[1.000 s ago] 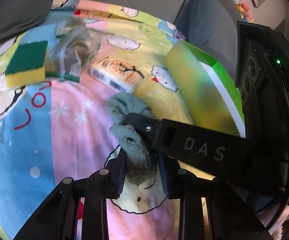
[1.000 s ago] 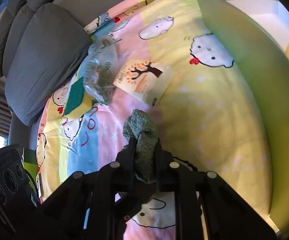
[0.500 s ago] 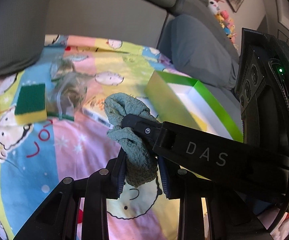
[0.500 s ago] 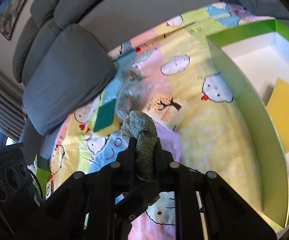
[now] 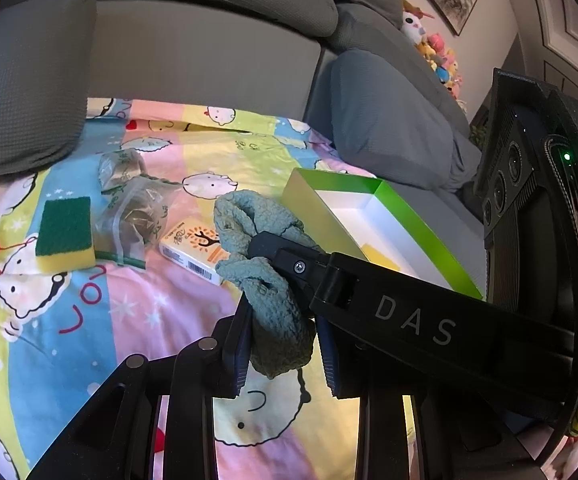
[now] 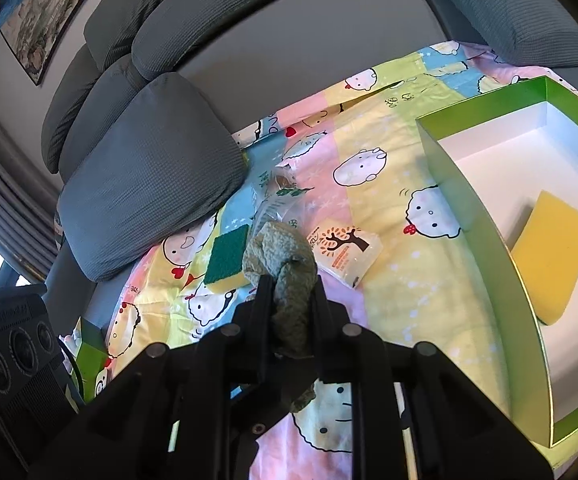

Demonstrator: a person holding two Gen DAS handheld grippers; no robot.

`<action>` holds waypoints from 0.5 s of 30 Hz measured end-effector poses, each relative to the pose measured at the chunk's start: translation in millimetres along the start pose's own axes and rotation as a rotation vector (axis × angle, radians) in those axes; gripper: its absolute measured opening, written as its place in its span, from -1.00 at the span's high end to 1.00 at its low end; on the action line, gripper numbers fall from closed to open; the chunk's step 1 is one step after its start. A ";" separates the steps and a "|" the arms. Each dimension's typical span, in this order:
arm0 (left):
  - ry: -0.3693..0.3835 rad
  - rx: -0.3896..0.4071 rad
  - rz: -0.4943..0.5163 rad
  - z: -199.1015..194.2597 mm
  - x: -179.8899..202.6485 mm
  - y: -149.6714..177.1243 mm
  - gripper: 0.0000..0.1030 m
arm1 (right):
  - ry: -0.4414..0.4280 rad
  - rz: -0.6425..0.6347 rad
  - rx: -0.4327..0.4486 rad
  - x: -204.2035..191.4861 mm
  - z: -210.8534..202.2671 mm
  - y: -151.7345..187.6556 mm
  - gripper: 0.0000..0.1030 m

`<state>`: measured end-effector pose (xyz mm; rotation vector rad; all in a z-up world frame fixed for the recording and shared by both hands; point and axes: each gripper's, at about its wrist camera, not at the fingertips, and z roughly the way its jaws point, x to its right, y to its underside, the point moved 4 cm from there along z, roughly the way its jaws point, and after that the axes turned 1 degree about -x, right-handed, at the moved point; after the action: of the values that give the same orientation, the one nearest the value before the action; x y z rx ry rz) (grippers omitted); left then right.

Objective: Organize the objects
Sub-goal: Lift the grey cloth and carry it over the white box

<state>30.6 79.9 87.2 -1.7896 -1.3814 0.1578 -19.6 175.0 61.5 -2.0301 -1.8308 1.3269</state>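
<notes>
Both grippers hold one grey-green knitted cloth (image 5: 273,312) above the cartoon-print sheet (image 5: 69,340). My left gripper (image 5: 283,340) is shut on its lower part. My right gripper (image 6: 291,304) is shut on the same cloth (image 6: 289,272); its finger crosses the left wrist view over the cloth. A green box with a white inside (image 6: 489,184) stands to the right and holds a yellow sponge (image 6: 549,260). It also shows in the left wrist view (image 5: 409,220).
On the sheet lie a green-and-yellow sponge (image 5: 65,236), a clear plastic bag (image 5: 133,208) and a white packet with an orange tree print (image 5: 197,248). Grey sofa cushions (image 6: 149,168) rise behind and to the left. Plush toys (image 5: 437,52) sit far right.
Both grippers have lifted the cloth up and away from the sheet. The view has widened, so the box's inside and the sofa back now show.
</notes>
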 end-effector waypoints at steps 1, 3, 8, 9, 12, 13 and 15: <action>-0.001 0.003 0.003 -0.8 0.9 0.1 0.42 | -0.001 0.000 0.003 -0.3 -0.9 0.1 0.65; -0.003 0.012 0.011 -3.2 3.1 0.1 0.42 | -0.005 -0.003 0.011 -1.5 -3.1 0.1 0.65; -0.005 0.033 0.027 -8.7 7.9 -1.2 0.42 | -0.014 -0.014 0.033 -4.7 -9.5 -1.2 0.65; -0.005 0.037 0.030 -9.0 8.4 -1.7 0.42 | -0.014 -0.016 0.037 -5.0 -10.6 -1.4 0.65; -0.004 0.045 0.035 -10.9 10.2 -2.5 0.42 | -0.016 -0.020 0.047 -6.2 -13.3 -2.6 0.65; -0.003 0.047 0.036 -11.3 10.8 -2.5 0.42 | -0.016 -0.020 0.049 -6.2 -14.1 -2.7 0.65; -0.004 0.051 0.040 -12.1 12.1 -2.7 0.42 | -0.017 -0.019 0.055 -6.4 -15.7 -3.2 0.65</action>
<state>40.0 83.7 101.2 -1.7758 -1.3332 0.2161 -11.3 177.5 76.3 -1.9749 -1.7953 1.3775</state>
